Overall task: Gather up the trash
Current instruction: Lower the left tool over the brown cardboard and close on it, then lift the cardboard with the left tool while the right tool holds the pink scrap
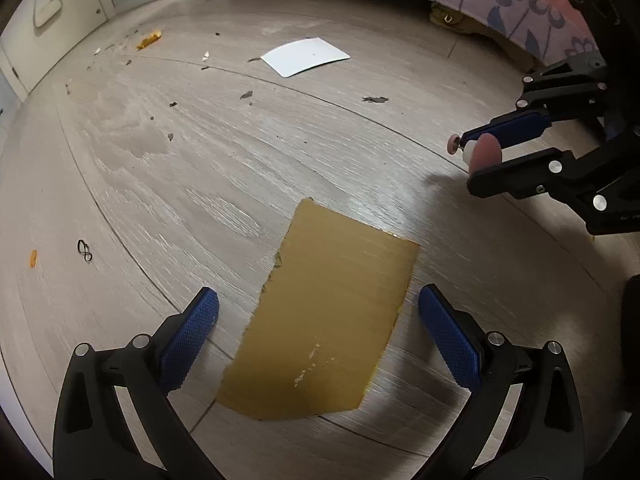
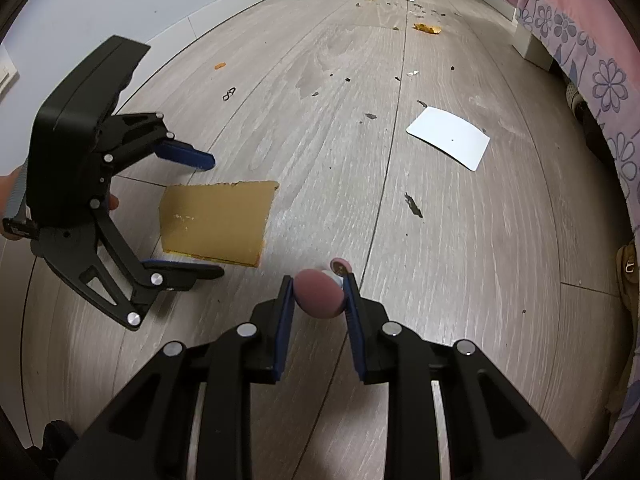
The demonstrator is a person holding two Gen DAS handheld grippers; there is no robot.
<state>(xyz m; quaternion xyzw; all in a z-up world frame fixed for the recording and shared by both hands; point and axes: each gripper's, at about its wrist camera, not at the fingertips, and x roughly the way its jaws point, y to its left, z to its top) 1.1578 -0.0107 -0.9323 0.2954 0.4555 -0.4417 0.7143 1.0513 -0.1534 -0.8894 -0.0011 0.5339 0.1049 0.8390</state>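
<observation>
Cardboard [image 1: 324, 316], a torn brown piece, lies flat on the pale wood-grain floor [image 1: 224, 168], framed between the spread fingers of the left gripper [image 1: 318, 328], which hovers just above it without touching. To its right, the right gripper [image 2: 318, 292] is pinched on a small pink, mushroom-shaped object [image 2: 320, 294] with a white middle, held above the floor. Farther off lies a white card [image 1: 306, 56], well apart from the cardboard. Dark flecks of debris [image 1: 375, 99] are scattered over the boards, with an orange scrap [image 1: 149, 39] near the far wall and a small black loop [image 1: 84, 251] to the left. Along the right runs a bed skirt [image 2: 592, 64] printed with purple flowers. White cabinet doors [image 1: 44, 20] stand at the far left.
</observation>
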